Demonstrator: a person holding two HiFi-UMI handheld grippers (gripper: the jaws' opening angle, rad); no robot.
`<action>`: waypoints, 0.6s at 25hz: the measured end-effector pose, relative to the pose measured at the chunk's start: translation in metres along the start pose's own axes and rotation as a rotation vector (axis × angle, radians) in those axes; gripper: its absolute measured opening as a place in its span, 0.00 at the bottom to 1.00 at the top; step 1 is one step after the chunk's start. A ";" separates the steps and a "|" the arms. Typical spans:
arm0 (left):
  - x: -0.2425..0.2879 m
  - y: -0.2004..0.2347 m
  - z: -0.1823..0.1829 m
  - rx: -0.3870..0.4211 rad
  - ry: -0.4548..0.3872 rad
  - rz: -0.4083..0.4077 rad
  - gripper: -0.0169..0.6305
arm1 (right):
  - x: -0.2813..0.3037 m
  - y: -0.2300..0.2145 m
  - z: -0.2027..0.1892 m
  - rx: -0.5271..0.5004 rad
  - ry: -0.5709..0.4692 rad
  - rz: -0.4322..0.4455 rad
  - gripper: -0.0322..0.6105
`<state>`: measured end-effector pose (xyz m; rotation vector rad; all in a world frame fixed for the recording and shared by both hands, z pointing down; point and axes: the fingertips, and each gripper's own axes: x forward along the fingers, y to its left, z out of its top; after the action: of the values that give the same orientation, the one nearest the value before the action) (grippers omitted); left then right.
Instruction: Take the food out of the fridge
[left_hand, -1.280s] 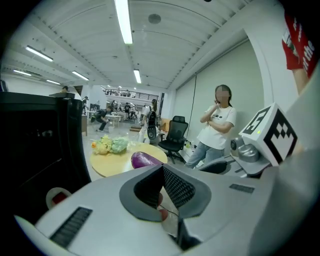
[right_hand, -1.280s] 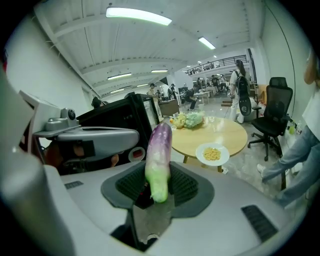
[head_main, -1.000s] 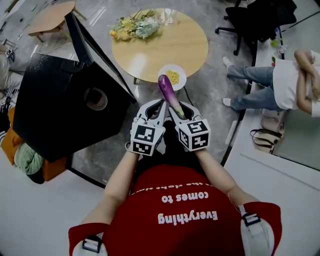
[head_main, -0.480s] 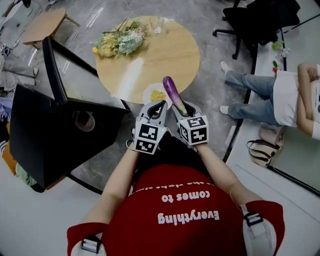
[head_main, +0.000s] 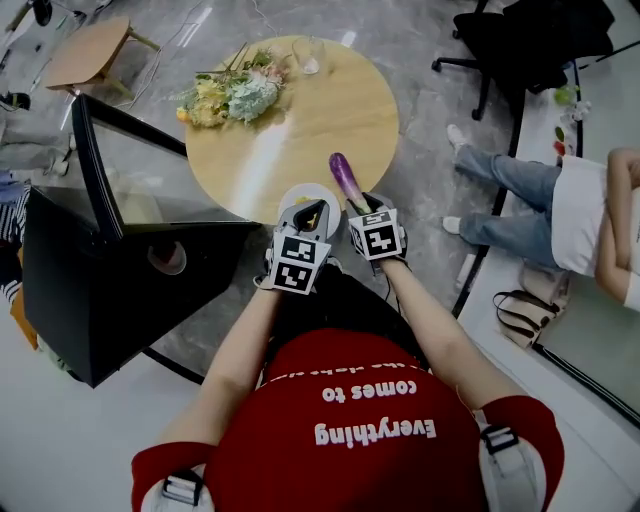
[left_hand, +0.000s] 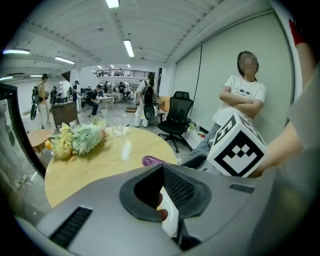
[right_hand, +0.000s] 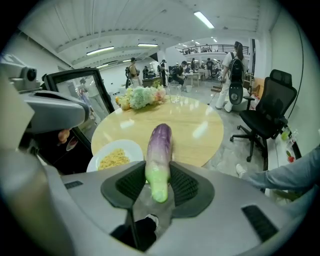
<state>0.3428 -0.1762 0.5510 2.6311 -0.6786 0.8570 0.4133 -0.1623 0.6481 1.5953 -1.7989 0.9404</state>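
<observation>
Eggplant (right_hand: 159, 150): purple, its green stem end clamped between the partly spread jaws of the right tool (right_hand: 159, 186), its tip out over the near edge of the round tabletop (head_main: 330, 110). Left tool (left_hand: 161, 192): jaws nearly together, gripping nothing. Plate (right_hand: 131, 148) of yellow food: just beyond the left tool.

Left forearm (head_main: 240, 350) and right forearm (head_main: 430, 325) stretch forward, close together; left gripper (head_main: 307, 212) tilts downward, jaws pinching a plate (head_main: 318, 189) rim; right gripper (head_main: 360, 205) clamps an eggplant (head_main: 345, 178) by its green end.
</observation>
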 end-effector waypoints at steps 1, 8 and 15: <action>0.006 0.004 -0.001 -0.009 0.016 0.011 0.04 | 0.005 -0.002 0.000 0.003 0.006 0.003 0.29; 0.050 0.011 -0.012 -0.073 0.134 -0.019 0.04 | 0.031 -0.007 0.001 -0.022 0.045 0.020 0.29; 0.059 0.010 -0.011 -0.052 0.161 -0.036 0.04 | 0.043 -0.004 -0.003 -0.051 0.102 0.014 0.29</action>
<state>0.3741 -0.2005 0.5966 2.4881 -0.6016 1.0130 0.4115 -0.1863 0.6840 1.4781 -1.7521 0.9574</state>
